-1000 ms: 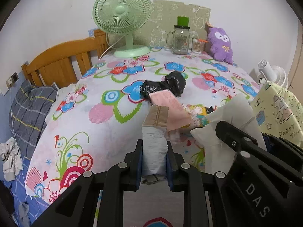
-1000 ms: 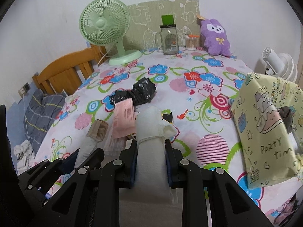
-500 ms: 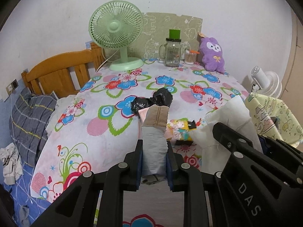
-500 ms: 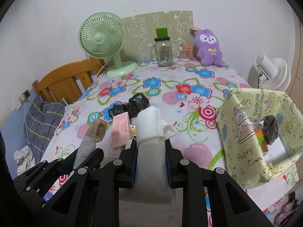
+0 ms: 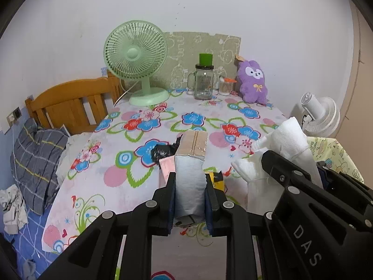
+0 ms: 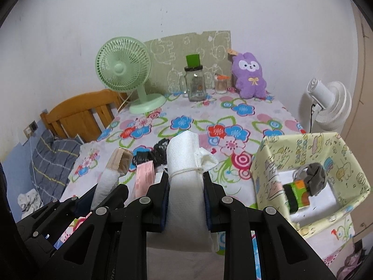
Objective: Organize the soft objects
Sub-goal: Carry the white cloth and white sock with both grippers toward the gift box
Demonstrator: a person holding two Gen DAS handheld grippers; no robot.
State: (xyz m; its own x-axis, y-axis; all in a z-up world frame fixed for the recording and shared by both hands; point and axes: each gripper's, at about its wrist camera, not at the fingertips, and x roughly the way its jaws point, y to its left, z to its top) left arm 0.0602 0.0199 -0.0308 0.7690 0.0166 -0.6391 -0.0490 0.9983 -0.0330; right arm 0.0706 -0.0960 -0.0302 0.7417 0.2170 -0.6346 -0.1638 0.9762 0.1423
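My left gripper (image 5: 190, 182) is shut on a grey-white padded packet (image 5: 189, 170) with a brown taped top, held upright above the flowered tablecloth (image 5: 121, 182). My right gripper (image 6: 185, 182) is shut on a white rolled cloth (image 6: 184, 154) tied with string. The two grippers are side by side; the roll (image 5: 288, 140) shows at the right of the left wrist view, the packet (image 6: 114, 168) at the left of the right wrist view. A black plastic bag (image 5: 163, 151) and a pink packet (image 5: 166, 169) lie on the table beyond the fingers.
A yellow fabric box (image 6: 275, 163) stands at the right, holding a grey scrunchie (image 6: 316, 178) and a green-orange item. At the table's back are a green fan (image 5: 136, 58), a glass jar (image 5: 204, 81) and a purple plush (image 5: 253, 81). A wooden headboard (image 5: 70, 102) and a white fan (image 6: 331, 102) flank the table.
Both grippers have risen and drawn back with their loads still held, so the table looks lower and farther. The inside of the yellow box has come into the right wrist view.
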